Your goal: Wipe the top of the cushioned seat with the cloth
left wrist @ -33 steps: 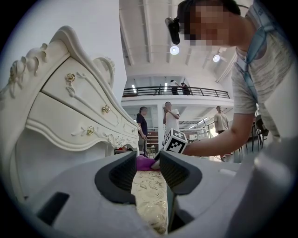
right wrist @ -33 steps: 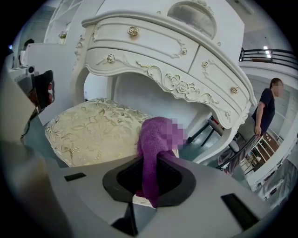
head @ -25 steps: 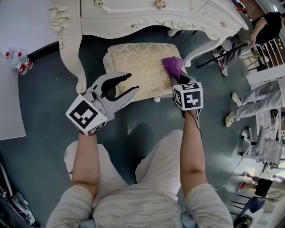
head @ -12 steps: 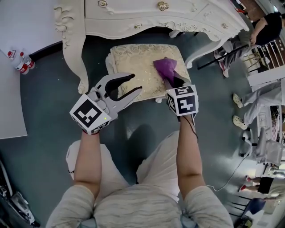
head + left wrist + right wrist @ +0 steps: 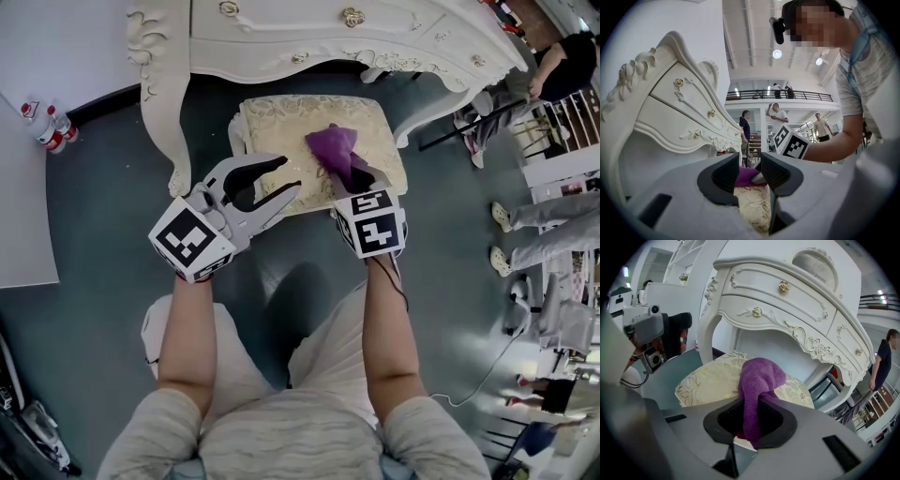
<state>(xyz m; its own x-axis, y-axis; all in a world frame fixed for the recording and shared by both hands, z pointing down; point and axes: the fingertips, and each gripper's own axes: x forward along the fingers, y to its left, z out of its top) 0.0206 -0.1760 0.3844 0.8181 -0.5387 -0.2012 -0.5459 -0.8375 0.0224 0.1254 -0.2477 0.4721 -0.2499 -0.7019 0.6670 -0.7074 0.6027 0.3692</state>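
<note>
The cushioned seat (image 5: 281, 131), cream with a gold pattern, stands on the grey floor under a white dressing table. My right gripper (image 5: 352, 176) is shut on a purple cloth (image 5: 332, 145), which is bunched on the seat's top right of its middle. In the right gripper view the cloth (image 5: 758, 376) hangs between the jaws of the gripper (image 5: 752, 425) over the seat (image 5: 712, 376). My left gripper (image 5: 287, 175) hovers open and empty over the seat's near left edge. In the left gripper view, cloth (image 5: 749, 176) and seat (image 5: 752, 208) show through the gripper's (image 5: 750, 174) gap.
The ornate white dressing table (image 5: 328, 37) overhangs the seat's far side, with a carved leg (image 5: 164, 103) at the seat's left. Two bottles (image 5: 42, 127) lie on the floor at far left. People stand and sit at the right (image 5: 534, 216).
My right gripper has slid the purple cloth leftward over the seat, from its right edge toward the middle. The left gripper has stayed put, still open.
</note>
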